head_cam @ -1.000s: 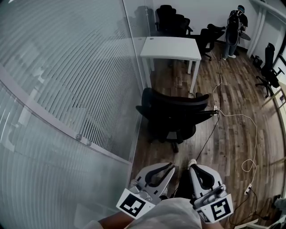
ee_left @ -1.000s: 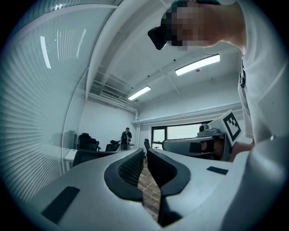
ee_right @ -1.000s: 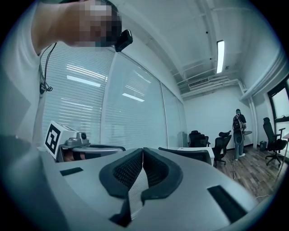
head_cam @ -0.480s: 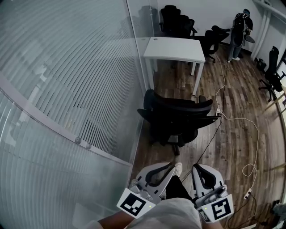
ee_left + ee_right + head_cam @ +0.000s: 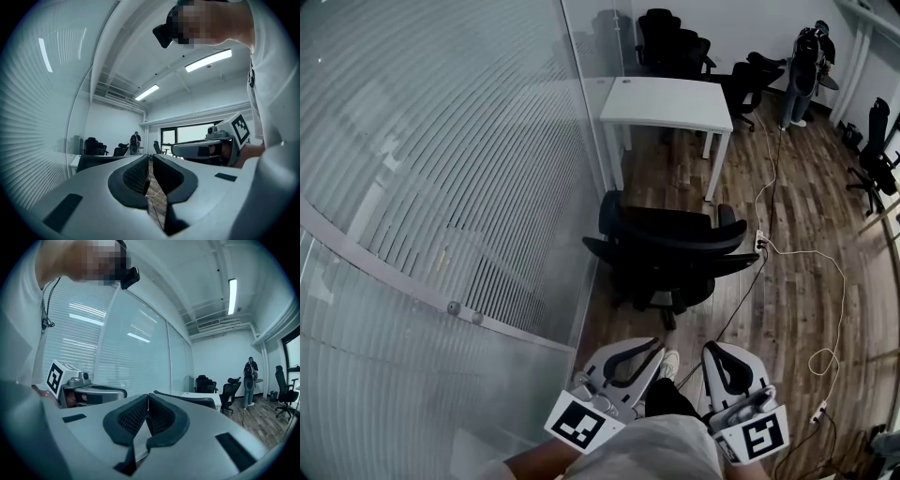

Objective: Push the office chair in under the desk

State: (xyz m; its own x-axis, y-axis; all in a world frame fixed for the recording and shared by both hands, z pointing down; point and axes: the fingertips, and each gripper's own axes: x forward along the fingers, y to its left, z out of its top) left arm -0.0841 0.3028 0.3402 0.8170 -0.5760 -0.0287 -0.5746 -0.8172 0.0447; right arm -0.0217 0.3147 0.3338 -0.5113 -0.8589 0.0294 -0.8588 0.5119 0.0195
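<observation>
- The office chair stood on the floor near the person, well apart from the far white desk.
- The left gripper was open only by a thin slit and the right gripper was closed; both were empty.
- The chair would probably roll lightly but might swivel, so the stiff backrest seemed the best place to push.

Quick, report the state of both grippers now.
Left gripper: barely open, a slit between the jaws, holding nothing.
Right gripper: shut, holding nothing.
</observation>
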